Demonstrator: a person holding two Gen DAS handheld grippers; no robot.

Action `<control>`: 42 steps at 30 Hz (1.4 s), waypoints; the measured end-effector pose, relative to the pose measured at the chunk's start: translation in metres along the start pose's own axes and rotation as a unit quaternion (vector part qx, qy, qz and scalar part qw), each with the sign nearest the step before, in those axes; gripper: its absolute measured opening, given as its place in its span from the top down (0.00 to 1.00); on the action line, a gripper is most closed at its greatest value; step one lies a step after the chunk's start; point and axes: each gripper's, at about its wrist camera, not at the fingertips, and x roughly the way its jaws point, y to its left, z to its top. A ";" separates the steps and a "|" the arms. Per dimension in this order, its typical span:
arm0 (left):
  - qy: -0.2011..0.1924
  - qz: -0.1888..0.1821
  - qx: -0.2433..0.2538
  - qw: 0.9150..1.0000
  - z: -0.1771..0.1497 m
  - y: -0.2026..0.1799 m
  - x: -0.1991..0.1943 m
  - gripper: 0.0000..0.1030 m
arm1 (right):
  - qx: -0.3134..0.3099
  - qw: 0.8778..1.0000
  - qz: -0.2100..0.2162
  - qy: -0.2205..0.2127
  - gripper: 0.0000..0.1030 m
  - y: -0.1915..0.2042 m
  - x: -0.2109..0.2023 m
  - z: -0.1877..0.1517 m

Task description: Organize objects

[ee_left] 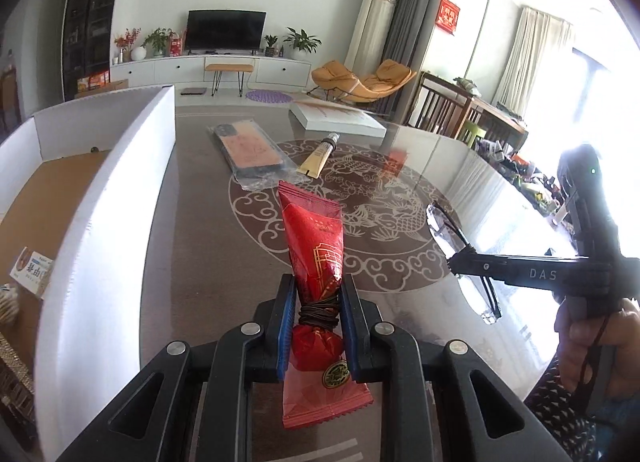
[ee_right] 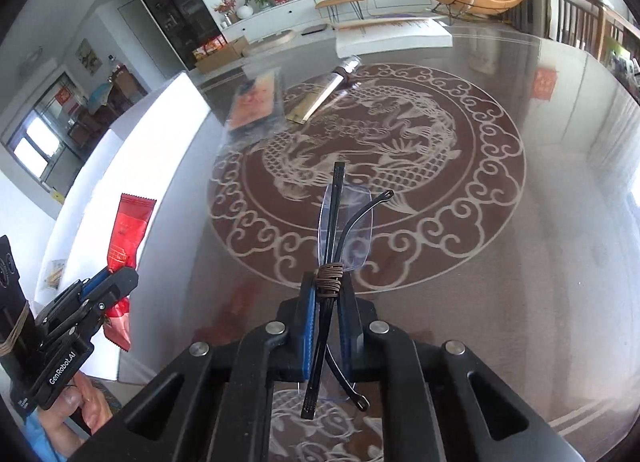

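Observation:
My left gripper [ee_left: 318, 294] is shut on a red snack packet [ee_left: 314, 246], held above the glass table [ee_left: 192, 230]; the packet sticks up past the fingertips. The same packet [ee_right: 128, 230] and left gripper [ee_right: 110, 282] show at the left of the right wrist view, close to the white box wall [ee_right: 168, 142]. My right gripper [ee_right: 328, 282] is shut on a pair of folded rimless glasses [ee_right: 348, 222] with black arms, lifted over the table's dragon pattern. Those glasses [ee_left: 444, 230] and the right gripper [ee_left: 460, 262] appear at the right of the left wrist view.
An open white cardboard box [ee_left: 104, 222] stands left of the table, with a small packet [ee_left: 32, 270] inside. A phone case in clear wrap [ee_left: 248, 150] and a gold tube [ee_left: 320, 154] lie farther back. A flat white box [ee_left: 340, 118] sits at the far edge.

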 end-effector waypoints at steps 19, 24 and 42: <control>0.010 0.240 -0.154 0.958 0.030 0.210 -0.093 0.50 | -0.128 0.954 0.256 0.086 0.64 0.311 0.055 0.036; -0.040 0.262 -0.157 0.951 0.021 0.194 -0.104 0.20 | -0.095 0.964 0.248 0.032 0.26 0.260 0.042 0.033; 0.076 0.050 -0.045 0.995 -0.005 -0.019 0.053 0.02 | 0.008 0.975 -0.207 -0.077 0.09 -0.033 0.024 -0.027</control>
